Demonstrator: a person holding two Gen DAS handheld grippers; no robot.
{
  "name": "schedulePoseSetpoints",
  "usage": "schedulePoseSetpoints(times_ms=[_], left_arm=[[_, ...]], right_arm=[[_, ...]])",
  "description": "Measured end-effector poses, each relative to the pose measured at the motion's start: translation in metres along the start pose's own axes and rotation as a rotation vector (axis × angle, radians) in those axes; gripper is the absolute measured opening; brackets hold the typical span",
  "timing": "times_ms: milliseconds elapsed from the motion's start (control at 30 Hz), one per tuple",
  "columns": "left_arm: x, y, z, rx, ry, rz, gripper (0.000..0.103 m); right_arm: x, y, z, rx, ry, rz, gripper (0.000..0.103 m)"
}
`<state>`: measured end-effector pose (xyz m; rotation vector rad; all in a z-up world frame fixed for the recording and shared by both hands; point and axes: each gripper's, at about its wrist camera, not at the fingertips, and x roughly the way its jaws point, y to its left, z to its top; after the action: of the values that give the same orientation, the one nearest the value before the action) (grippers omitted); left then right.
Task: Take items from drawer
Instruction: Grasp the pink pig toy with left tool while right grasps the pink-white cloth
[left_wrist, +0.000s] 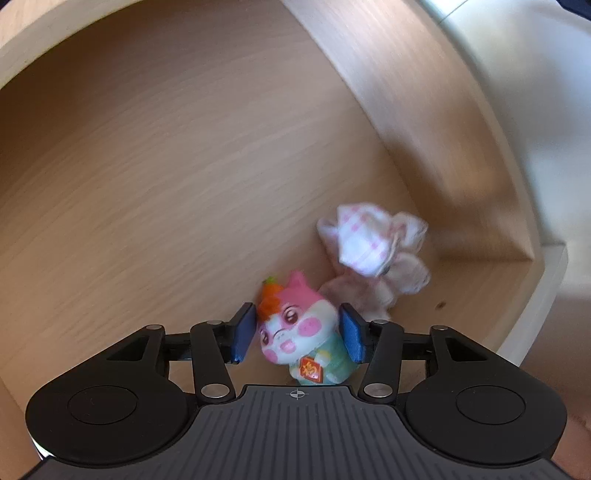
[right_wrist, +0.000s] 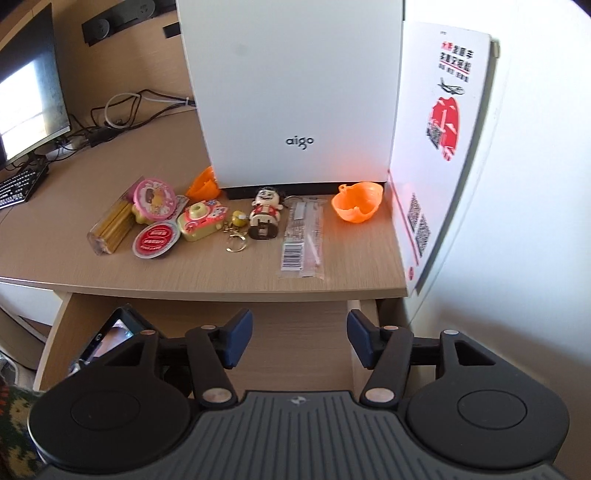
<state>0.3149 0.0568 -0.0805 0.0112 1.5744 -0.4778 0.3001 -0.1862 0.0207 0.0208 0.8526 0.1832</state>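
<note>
Inside, the pale wooden drawer (left_wrist: 184, 166) holds a pink-and-white cartoon figurine (left_wrist: 299, 332) between the left claw (left_wrist: 297, 334) pads, seemingly gripped, beside a blurred pink checked cloth (left_wrist: 369, 251); the right claw (right_wrist: 299, 338) hangs spread and empty before the light wood counter (right_wrist: 229, 269), toys scattered below a white box (right_wrist: 295, 92)

The drawer (left_wrist: 184, 147) holds 1 pink figurine (left_wrist: 295, 332) and 1 plush rabbit (left_wrist: 373, 254); the desk (right_wrist: 184, 269) has 2 orange cups (right_wrist: 356, 202).
</note>
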Motion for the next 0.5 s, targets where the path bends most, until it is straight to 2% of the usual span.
schedulePoseSetpoints(times_ms=[100,233,367,500], left_arm=[[0.0,0.007,-0.008,-0.027,-0.01,-0.025,0.053],[-0.004,0.011,-0.02,-0.061,-0.043,-0.059,0.049],[-0.029,0.024,-0.047,-0.065,-0.13,-0.111,0.048],[-0.059,0.059,-0.09,-0.19,-0.239,-0.147,0.047]], right_arm=[[0.006,-0.004,0.0,0.024,0.017,0.005,0.057],[0.017,-0.004,-0.006,0.039,0.088,0.04,0.057],[0.025,0.0,-0.012,0.026,0.154,0.085,0.057],[0.045,0.001,-0.026,0.06,0.283,0.102,0.057]])
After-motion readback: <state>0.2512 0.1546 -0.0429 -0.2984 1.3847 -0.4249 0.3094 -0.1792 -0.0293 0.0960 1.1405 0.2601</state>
